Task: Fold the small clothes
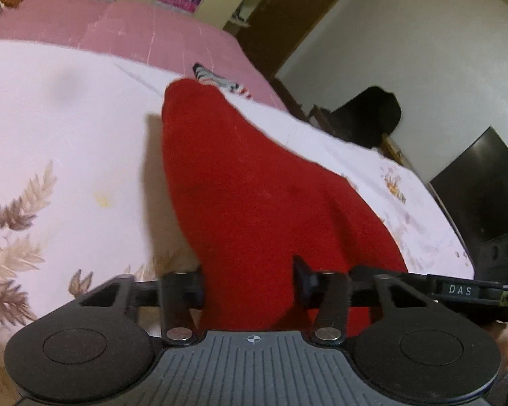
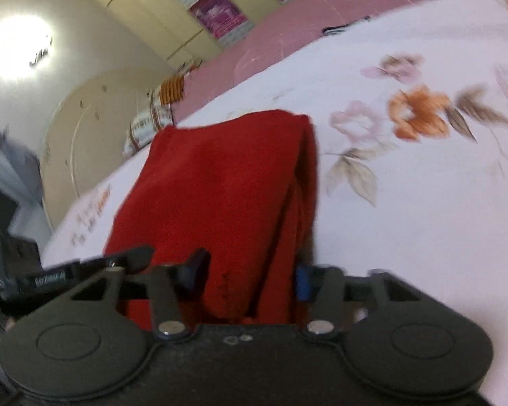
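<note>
Gripping the near edge of the red knitted cloth [image 1: 240, 182], your left gripper [image 1: 249, 284] and right gripper [image 2: 250, 277] both pinch its fabric between their pads. Keep both clamped and level while you carry the edge over. It drapes onto the white floral bedsheet [image 1: 67, 135], a striped garment [image 1: 216, 79] beyond.

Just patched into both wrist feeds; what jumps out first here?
The red garment fills the middle of both views, clamped between the left gripper and the right gripper, over a white floral bedsheet. A striped item lies beyond it, near the pink cover.
</note>
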{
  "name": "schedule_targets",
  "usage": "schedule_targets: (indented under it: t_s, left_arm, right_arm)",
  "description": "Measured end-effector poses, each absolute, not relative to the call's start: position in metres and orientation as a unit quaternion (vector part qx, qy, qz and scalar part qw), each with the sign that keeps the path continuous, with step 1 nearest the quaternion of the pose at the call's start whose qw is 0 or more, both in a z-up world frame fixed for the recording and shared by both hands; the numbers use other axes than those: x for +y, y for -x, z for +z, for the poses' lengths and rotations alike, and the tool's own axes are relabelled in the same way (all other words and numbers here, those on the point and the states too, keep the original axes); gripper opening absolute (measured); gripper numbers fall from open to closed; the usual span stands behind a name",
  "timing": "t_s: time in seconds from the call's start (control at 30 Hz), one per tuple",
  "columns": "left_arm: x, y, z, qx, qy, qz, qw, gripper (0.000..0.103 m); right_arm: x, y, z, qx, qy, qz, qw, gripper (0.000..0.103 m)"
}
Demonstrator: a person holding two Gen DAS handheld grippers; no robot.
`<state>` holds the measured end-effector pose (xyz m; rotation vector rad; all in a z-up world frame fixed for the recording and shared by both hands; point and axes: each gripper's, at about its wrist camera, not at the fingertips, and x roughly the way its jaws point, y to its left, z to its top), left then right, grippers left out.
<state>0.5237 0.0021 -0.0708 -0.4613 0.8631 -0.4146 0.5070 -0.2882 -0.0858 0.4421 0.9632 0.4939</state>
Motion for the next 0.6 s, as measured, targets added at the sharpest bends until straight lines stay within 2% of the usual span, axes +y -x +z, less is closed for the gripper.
schedule_targets:
  t_s: [0.17, 0.33, 0.5, 0.57, 0.6]
  left_arm:
    - [0.017, -0.5, -0.033, 0.386, 0.198, -0.194, 0.88, 0.039]
    - [0.078, -0.458, 0.002, 0.37, 0.197, -0.171, 0.892, 0.039]
    - [0.13, -0.415, -0.014, 0.403, 0.185, -0.115, 0.889, 0.041]
    - [0.137, -0.409, -0.038, 0.442, 0.169, -0.077, 0.878, 0.049]
    - [0.134, -0.406, -0.05, 0.446, 0.15, -0.054, 0.881, 0.081]
  right_arm:
    - [-0.256, -0.483, -0.045, 0.416, -0.151, 0.247, 0.862, 0.036]
    - [-0.203, -0.449, 0.0, 0.378, -0.141, 0.299, 0.865, 0.036]
    - [-0.14, -0.425, -0.008, 0.4, -0.143, 0.349, 0.836, 0.036]
    - [-0.116, -0.417, -0.028, 0.423, -0.142, 0.353, 0.823, 0.036]
    - [-0.106, -0.417, -0.041, 0.44, -0.137, 0.345, 0.817, 0.038]
